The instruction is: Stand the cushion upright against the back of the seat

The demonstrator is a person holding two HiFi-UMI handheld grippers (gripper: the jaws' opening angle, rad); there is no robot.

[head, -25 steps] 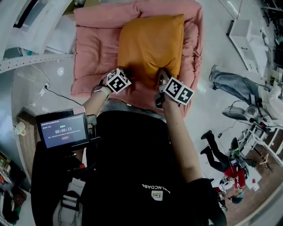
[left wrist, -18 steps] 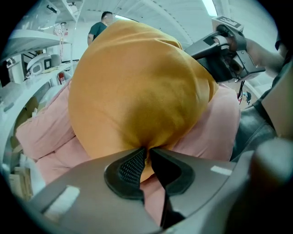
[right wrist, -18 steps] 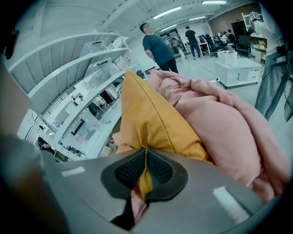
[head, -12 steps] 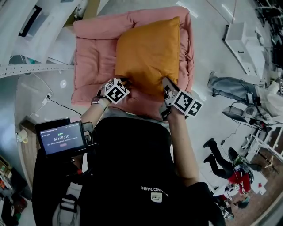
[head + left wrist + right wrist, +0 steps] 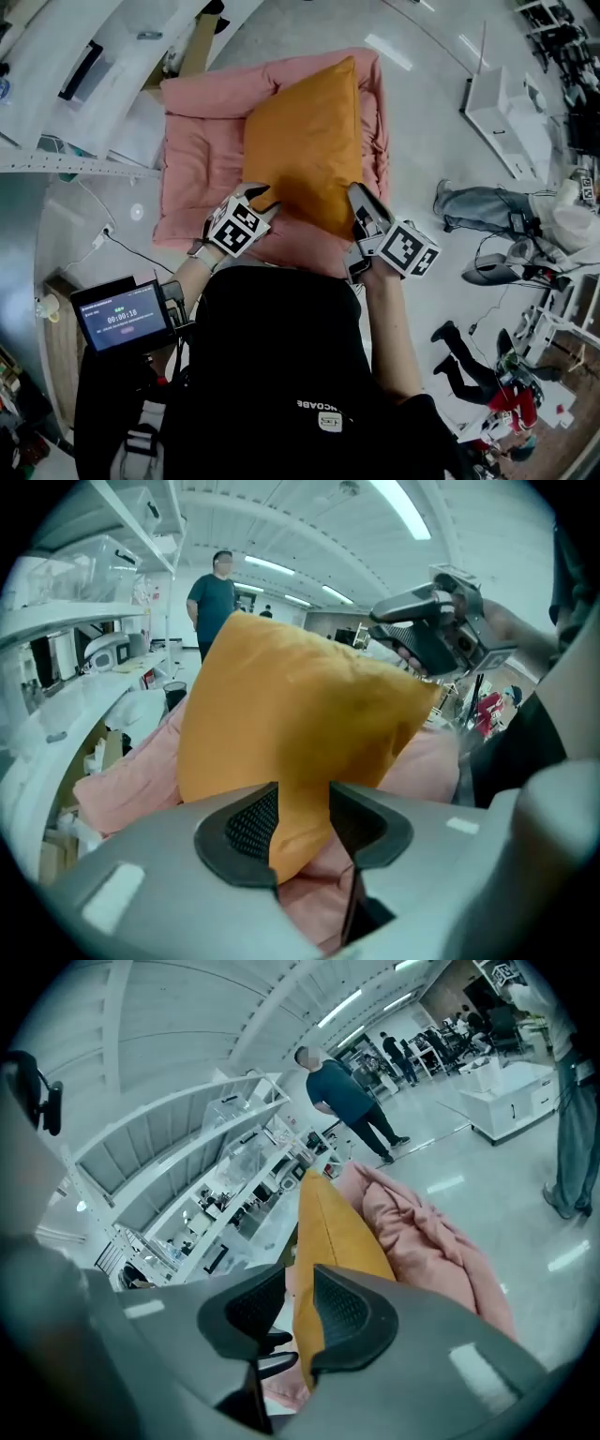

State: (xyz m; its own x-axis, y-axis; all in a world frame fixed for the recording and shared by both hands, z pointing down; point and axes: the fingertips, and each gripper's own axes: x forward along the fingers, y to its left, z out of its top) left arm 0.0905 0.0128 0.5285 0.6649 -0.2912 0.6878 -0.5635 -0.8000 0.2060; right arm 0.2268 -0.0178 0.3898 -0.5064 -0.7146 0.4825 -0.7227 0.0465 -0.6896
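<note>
An orange cushion [image 5: 305, 141] stands tilted up on the pink padded seat [image 5: 197, 131], its far edge toward the seat's back. My left gripper [image 5: 258, 195] is at its near left corner, my right gripper [image 5: 361, 202] at its near right edge. Both sets of jaws have just been opening. In the left gripper view the cushion's corner [image 5: 291, 714] fills the gap of the left gripper [image 5: 298, 822] and touches both pads. In the right gripper view the cushion's edge [image 5: 337, 1232] lies against one pad of the right gripper [image 5: 298, 1312], with a gap at the other.
White shelving [image 5: 75, 84] runs along the left of the seat, and a cable [image 5: 103, 234] lies on the floor beside it. A white cabinet [image 5: 497, 103] and a person's legs [image 5: 487, 202] are to the right. Another person [image 5: 214, 602] stands beyond the seat.
Both grippers have risen with the cushion's near edge. The cushion has tipped from lying flat to standing steeply toward the seat's back.
</note>
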